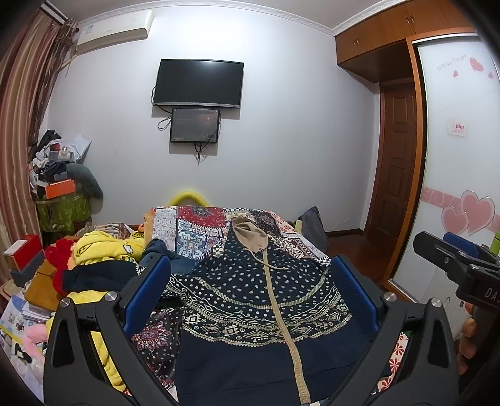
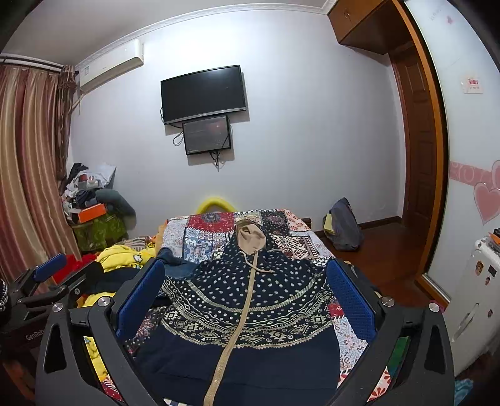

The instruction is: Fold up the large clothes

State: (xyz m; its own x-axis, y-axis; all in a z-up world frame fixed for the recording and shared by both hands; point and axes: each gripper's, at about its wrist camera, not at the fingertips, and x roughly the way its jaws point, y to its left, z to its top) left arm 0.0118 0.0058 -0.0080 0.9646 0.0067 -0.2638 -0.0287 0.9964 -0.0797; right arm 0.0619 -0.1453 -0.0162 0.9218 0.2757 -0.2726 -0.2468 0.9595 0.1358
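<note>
— What's on the far wall?
— It's pale and plain. A dark television hangs there with a smaller screen just beneath, cables dangling. An air conditioner sits high near the left corner.
— And the sides?
— Striped curtains on the left; on the right, a wooden door under brown cupboards. The floor is dark wood.

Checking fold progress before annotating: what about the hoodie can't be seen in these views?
- Hoodie hem: cut off by the bottom edge, both views.
- Sleeves: not visible; whether tucked under or folded, cannot tell.
- Its sides: partly hidden behind the open left tongs and open right tongs.
</note>
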